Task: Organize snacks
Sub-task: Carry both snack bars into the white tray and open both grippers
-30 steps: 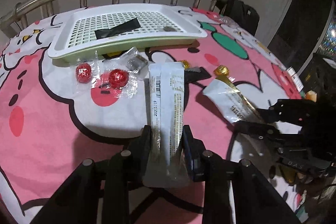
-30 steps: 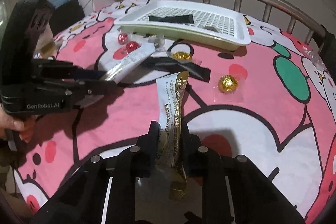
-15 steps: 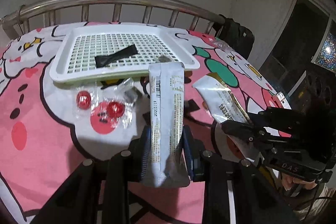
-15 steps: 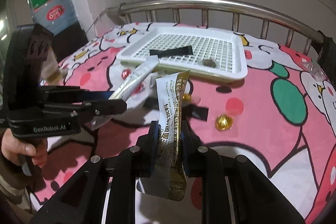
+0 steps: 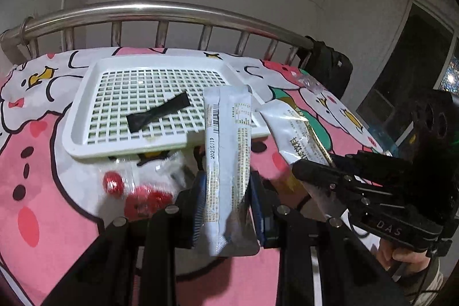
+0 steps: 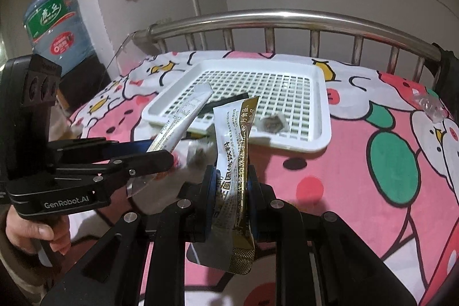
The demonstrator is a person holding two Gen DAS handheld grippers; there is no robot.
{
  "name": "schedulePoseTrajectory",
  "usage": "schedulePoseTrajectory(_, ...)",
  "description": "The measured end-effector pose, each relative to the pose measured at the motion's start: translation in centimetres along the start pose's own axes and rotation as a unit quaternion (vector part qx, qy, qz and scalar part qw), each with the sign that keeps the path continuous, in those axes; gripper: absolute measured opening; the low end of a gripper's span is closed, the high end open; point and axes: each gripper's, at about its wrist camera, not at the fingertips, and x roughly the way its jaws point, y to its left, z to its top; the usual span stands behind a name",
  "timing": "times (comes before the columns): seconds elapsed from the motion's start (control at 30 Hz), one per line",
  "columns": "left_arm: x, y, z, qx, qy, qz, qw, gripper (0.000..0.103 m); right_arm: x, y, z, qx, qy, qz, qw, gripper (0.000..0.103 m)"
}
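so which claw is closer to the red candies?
Left. The left claw hangs right beside the red candies; the right claw is further off, past the left one.

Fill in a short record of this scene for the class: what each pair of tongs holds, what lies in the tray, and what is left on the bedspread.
left tongs: shut on white sachet
right tongs: shut on gold-edged sachet
white tray: holds black wrapper and a small wrapped sweet
bedspread: red wrapped sweets in front of the tray
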Motion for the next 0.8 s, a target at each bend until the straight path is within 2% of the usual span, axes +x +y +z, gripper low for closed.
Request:
schedulePoseTrajectory(0.37,1.9,1.4,3.4,-0.016,-0.012,0.015,0.9997,0.031,2.2,-1.4,3.6,0.007,-0.007,-0.009,1.000,0.019)
schedulePoseTrajectory(0.8,5.0,4.3,6.4,-0.039,-0.007,0.048,0.9981,0.031,6.7,-3.6,6.7,0.021,0.019,-0.032,0.999,0.019)
